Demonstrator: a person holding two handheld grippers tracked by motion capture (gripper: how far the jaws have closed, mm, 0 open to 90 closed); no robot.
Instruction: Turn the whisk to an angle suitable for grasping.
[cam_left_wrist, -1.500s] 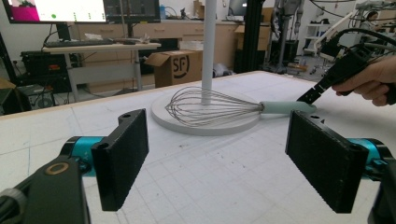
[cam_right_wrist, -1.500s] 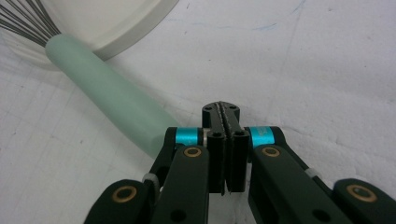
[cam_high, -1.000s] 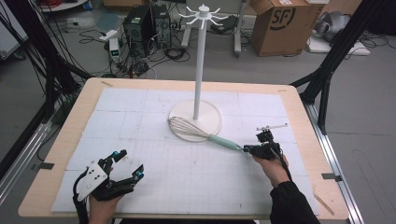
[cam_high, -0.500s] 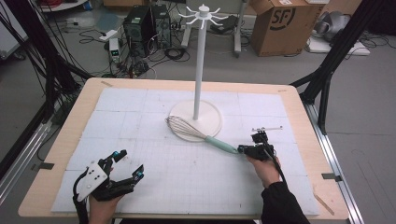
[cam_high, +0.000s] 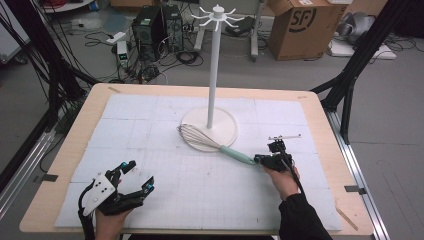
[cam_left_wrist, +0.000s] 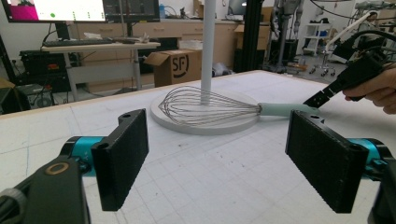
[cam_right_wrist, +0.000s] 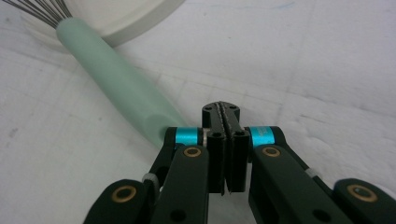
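The whisk (cam_high: 212, 142) had a pale green handle and lay with its wires on the stand's base (cam_high: 227, 122). The right gripper (cam_high: 260, 160) was clenched empty at the handle's end; the left gripper (cam_high: 135, 176) stood released, well apart.

The whisk (cam_high: 212, 144) has thin silver wires at one end and a smooth, pale green handle at the other. It lies flat on its side, and its round wire head rests on the white round base of the stand (cam_high: 227, 131), right by the tall white pole. The green handle sticks out over the white mat (cam_high: 200, 190), pointing toward the near right side of the table. In the left gripper view the wires (cam_left_wrist: 205, 105) look like a see-through egg shape.
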